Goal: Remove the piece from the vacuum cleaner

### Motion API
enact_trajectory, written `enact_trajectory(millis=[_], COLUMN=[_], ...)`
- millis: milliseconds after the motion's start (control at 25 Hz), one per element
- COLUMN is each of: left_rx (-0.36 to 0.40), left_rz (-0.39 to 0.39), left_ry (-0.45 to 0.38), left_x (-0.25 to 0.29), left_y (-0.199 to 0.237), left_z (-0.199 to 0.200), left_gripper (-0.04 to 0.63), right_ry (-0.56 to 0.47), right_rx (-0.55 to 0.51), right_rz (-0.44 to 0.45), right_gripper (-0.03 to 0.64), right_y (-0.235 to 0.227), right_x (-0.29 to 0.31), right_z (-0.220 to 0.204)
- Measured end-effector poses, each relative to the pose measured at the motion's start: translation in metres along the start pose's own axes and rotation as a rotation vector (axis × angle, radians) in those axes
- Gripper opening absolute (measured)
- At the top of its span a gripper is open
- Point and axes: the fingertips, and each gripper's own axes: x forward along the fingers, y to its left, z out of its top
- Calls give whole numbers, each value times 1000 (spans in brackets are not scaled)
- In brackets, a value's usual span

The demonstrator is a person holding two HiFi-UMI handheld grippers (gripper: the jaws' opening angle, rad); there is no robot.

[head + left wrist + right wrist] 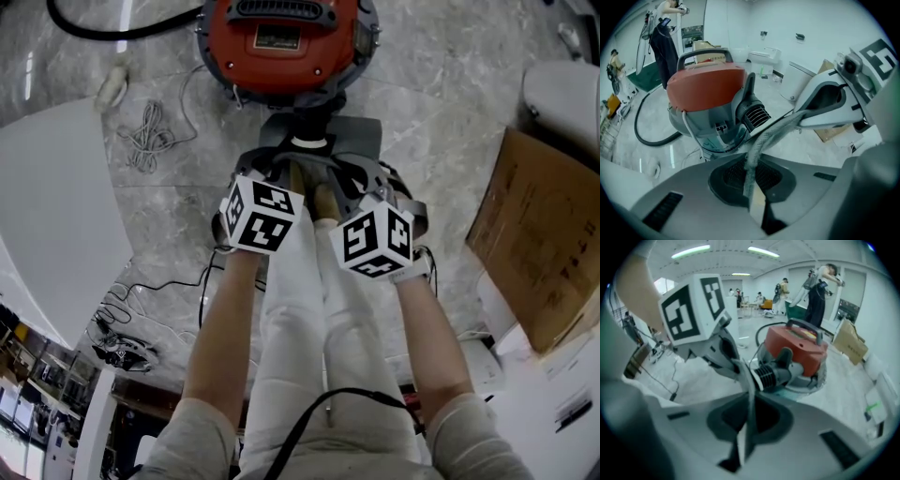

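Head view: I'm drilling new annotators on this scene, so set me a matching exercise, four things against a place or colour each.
1 vacuum cleaner
2 cardboard sheet
3 white cable
4 black hose

a brown, at the right edge
b bundled on the floor, left of the vacuum cleaner
c red top, top centre
d curving along the top left

Pairs: 1-c, 2-a, 3-b, 4-d

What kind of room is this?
Probably a big indoor work hall or lab: a shiny stone floor with loose cables, long ceiling lights, and other people standing far off.
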Motion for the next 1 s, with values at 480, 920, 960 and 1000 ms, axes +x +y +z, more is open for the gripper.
enact_trajectory(millis=[480,920,960,1000], left_rx=[163,138,130,116], left_rz=[90,67,69,68], left_ry=[-45,-33,-30,-28], left_x=[-37,-17,-16,-14], left_y=[-17,-15,-14,-13], left_z=[23,14,13,11], left_gripper=[34,34,34,34], right_ry=[-133,-66,-61,-51], right_rx=[521,308,276,238], right_rz=[120,60,47,33], right_gripper=[25,25,25,25], right_y=[-14,-9,-8,-7], right_x=[19,8,5,3], right_z=[-24,-19,-17,-15])
